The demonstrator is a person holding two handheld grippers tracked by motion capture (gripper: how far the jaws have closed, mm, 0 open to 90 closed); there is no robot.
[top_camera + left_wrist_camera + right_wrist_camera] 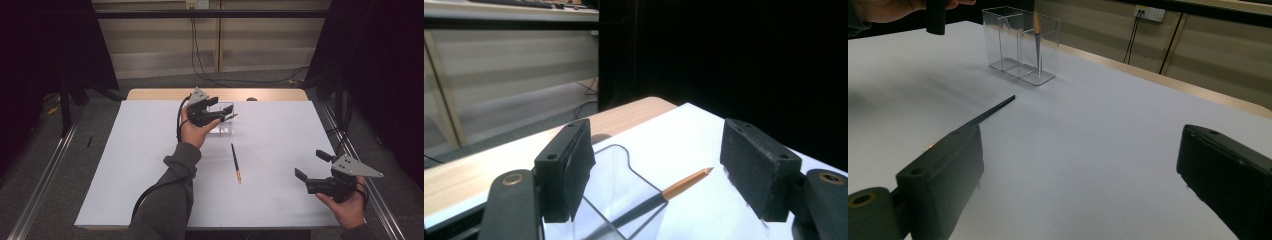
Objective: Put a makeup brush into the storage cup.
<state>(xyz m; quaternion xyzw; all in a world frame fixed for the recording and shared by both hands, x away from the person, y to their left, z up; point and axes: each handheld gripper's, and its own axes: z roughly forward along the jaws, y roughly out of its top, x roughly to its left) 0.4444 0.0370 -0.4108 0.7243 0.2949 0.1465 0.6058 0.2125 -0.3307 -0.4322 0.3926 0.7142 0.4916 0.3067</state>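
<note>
A clear two-compartment holder [223,126] stands at the far middle of the white table [150,165]. A black pencil with an orange tip [674,189] leans in it, its tip poking up over the rim [624,156]. My left gripper [218,110] hovers over the holder, open, and its pads stand apart from the pencil on both sides [656,145]. A second black pencil [235,162] lies flat mid-table, also seen from the right gripper [985,115]. My right gripper [312,165] is open and holds nothing near the front right [1080,150], facing the holder [1020,45].
A bare wooden strip [270,94] runs along the table's far edge. Black frame posts [64,107] and metal rails [45,175] flank the table. Cables [200,65] hang down the wall behind.
</note>
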